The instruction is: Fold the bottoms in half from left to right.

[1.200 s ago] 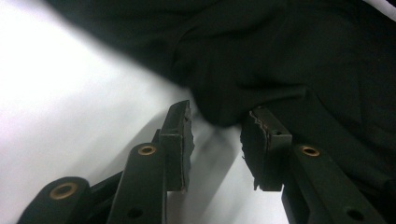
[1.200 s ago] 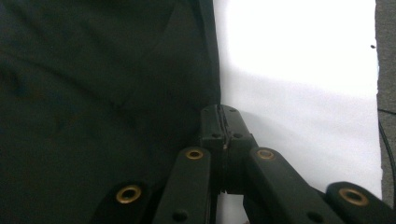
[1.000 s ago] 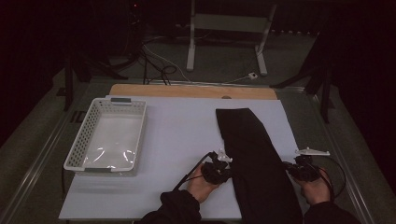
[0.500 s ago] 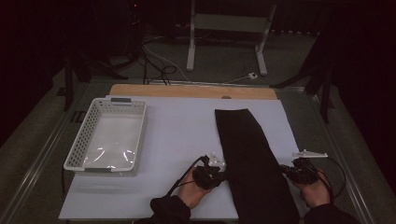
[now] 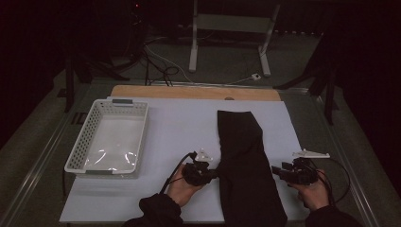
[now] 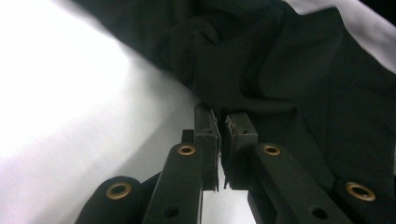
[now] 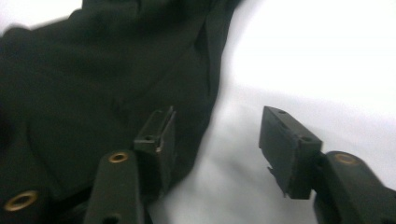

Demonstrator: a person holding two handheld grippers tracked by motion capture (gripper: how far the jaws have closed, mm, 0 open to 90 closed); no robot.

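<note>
Dim room beyond the table

A grey metal stand (image 5: 230, 28) rises on the dark floor (image 5: 293, 71), with cables (image 5: 161, 64) tangled beside it.

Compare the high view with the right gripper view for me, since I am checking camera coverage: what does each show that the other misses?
High view alone: the white basket, the left gripper at the black cloth's left edge, and both hands. Right gripper view alone: the right gripper close up, jaws apart after just opening, one over the cloth's edge, one over the table. Both share cloth and white table.
</note>
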